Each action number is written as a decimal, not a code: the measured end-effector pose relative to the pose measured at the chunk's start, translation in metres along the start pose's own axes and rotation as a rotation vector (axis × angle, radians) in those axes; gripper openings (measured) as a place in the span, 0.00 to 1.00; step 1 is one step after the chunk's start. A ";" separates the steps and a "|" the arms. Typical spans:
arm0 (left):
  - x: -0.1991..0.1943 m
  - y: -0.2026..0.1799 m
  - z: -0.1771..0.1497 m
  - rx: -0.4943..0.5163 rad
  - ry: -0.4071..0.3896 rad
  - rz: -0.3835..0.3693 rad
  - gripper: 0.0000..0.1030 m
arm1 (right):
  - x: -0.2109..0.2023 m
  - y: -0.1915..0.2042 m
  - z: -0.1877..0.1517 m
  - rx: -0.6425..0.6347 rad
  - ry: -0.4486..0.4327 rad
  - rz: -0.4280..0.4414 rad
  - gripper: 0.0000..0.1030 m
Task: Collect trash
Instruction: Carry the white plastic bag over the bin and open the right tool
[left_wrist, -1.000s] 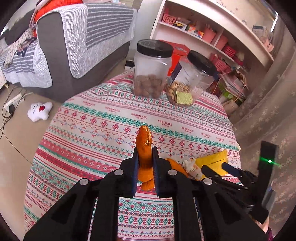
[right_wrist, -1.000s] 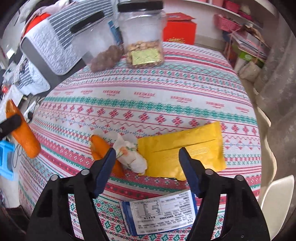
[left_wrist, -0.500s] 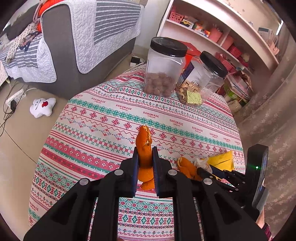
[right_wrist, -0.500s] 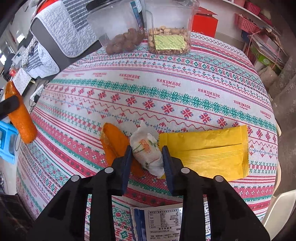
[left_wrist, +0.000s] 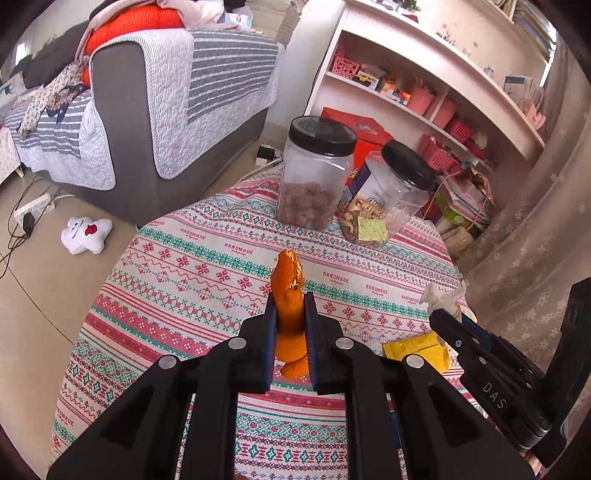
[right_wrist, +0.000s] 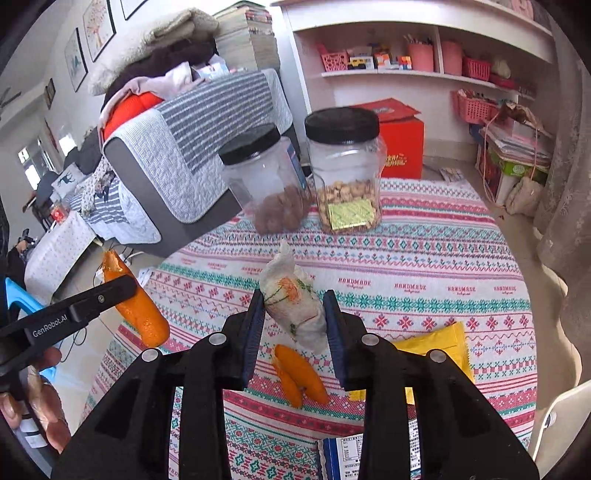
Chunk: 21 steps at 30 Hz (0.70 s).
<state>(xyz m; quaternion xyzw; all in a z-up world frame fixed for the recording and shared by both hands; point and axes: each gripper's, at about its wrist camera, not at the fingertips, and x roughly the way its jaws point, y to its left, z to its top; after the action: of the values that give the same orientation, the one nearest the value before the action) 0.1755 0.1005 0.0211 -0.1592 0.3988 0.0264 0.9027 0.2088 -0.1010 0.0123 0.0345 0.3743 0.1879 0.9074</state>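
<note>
My left gripper (left_wrist: 289, 314) is shut on an orange peel (left_wrist: 289, 295) and holds it above the patterned round table (left_wrist: 192, 258). The peel also shows in the right wrist view (right_wrist: 136, 306). My right gripper (right_wrist: 294, 314) is shut on a crumpled white tissue (right_wrist: 291, 302) and holds it lifted above the table. The tissue tip shows in the left wrist view (left_wrist: 441, 295). Another orange peel (right_wrist: 299, 373), a yellow packet (right_wrist: 439, 343) and a blue-white wrapper (right_wrist: 351, 454) lie on the table below the right gripper.
Two clear jars with black lids, one of brown nuts (left_wrist: 314, 177) and one of pale nuts (left_wrist: 388, 199), stand at the table's far side. A grey sofa (left_wrist: 166, 110) stands at the left, white shelves (left_wrist: 424, 92) behind. A plush toy (left_wrist: 85, 233) lies on the floor.
My right gripper closed on the tissue and lifted it off the table. Both grippers have risen and pulled back. The left still holds its peel.
</note>
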 end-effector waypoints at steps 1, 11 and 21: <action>-0.004 -0.003 0.000 0.007 -0.019 0.003 0.13 | -0.007 0.001 0.001 -0.005 -0.026 -0.013 0.30; -0.043 -0.044 -0.006 0.135 -0.234 0.100 0.13 | -0.061 0.003 0.004 -0.033 -0.223 -0.193 0.30; -0.068 -0.085 -0.023 0.212 -0.338 0.116 0.14 | -0.106 -0.023 -0.004 0.015 -0.296 -0.399 0.30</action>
<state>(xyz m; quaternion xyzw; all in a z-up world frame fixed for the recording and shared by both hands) 0.1279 0.0179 0.0784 -0.0335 0.2509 0.0623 0.9654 0.1440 -0.1616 0.0753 -0.0063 0.2379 -0.0046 0.9713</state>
